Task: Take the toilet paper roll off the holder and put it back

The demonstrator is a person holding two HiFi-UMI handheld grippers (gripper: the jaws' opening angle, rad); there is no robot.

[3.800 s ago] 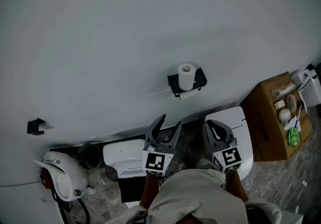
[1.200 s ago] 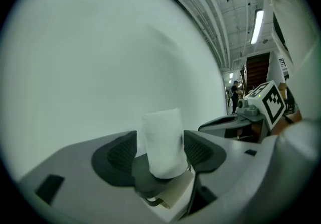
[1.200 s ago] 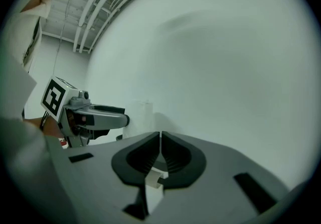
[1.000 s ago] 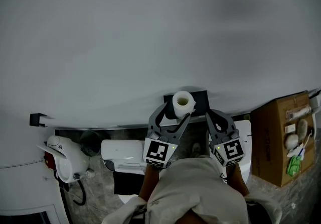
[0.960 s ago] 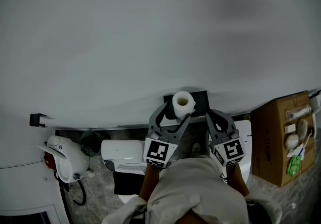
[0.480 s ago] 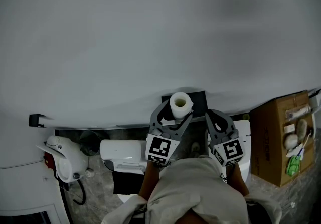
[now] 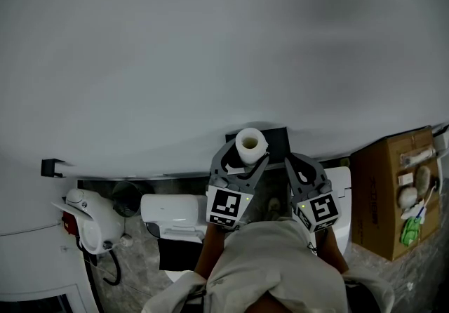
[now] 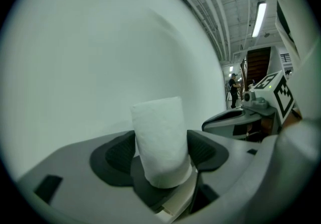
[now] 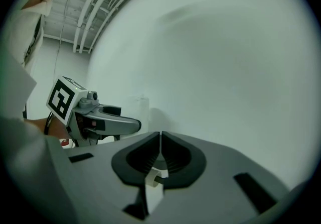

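L gripper jaws just opened, loose either side of paper roll on wall holder. R gripper clenched shut.

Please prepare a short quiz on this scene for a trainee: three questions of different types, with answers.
1. True or false: the right tool has its jaws wide apart.
2. What stands between the jaws of the left tool? A) toilet paper roll B) bottle C) nothing
3. Fill in: the cardboard box is at the head view's ___ side.
Key: 1 false, they are together. 2 A; these jaws have just been opening. 3 right.
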